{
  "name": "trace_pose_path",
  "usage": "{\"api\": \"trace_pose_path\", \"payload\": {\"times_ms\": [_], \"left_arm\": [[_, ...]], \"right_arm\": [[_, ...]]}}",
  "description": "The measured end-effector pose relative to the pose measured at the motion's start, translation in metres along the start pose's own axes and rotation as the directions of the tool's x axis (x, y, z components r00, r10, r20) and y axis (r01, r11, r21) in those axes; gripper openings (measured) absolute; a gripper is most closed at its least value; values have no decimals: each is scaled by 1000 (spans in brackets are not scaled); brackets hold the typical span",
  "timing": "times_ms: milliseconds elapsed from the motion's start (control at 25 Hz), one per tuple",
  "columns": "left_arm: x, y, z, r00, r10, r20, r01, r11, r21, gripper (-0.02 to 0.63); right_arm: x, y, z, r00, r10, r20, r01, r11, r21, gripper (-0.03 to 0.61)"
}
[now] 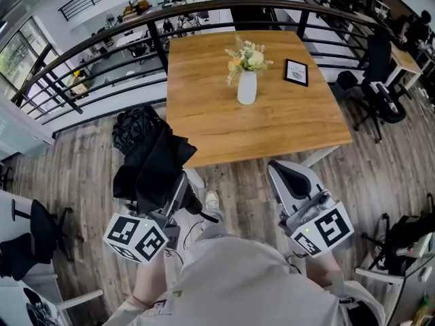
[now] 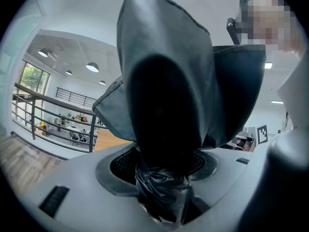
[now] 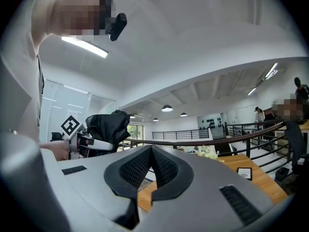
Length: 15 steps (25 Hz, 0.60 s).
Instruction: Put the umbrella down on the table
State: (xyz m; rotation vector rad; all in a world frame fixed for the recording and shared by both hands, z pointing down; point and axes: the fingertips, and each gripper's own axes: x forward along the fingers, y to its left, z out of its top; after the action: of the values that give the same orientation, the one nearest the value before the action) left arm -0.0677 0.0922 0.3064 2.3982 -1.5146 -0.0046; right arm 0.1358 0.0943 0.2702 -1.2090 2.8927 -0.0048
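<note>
The umbrella (image 1: 151, 156) is black, folded and loosely bunched. My left gripper (image 1: 179, 182) is shut on its lower end and holds it upright just off the wooden table's (image 1: 204, 117) front left corner. In the left gripper view the umbrella (image 2: 164, 91) fills the middle and its fabric is pinched where the left gripper (image 2: 161, 180) closes. My right gripper (image 1: 281, 170) hangs before the table's front edge, shut with nothing in it; its pads meet in the right gripper view (image 3: 150, 153). That view also shows the umbrella (image 3: 107, 124) at the left.
On the table stand a white vase with flowers (image 1: 247, 85) and a small framed picture (image 1: 296, 72). A curved dark railing (image 1: 102, 43) runs behind the table. Black office chairs stand at the right (image 1: 377, 90) and at the lower left (image 1: 37, 229).
</note>
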Motion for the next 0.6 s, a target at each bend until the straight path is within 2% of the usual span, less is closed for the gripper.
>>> {"api": "trace_pose_path", "payload": {"times_ms": [120,440,600], "left_arm": [[26,33,10,1000,-10,-11,10,1000,9,255],[93,135,34,997,23,-72,-22,1000,13,255],[128,188,32,992,57,-116,-56,998,15,255]], "right_arm": [[40,-13,-3,1000,1,-25,-1,1000,-2,26],[152,-37,-6,996,8,-84,-8,1000,2,26],[211,-47,-16,993,41,-110,-35,998,50,26]]}}
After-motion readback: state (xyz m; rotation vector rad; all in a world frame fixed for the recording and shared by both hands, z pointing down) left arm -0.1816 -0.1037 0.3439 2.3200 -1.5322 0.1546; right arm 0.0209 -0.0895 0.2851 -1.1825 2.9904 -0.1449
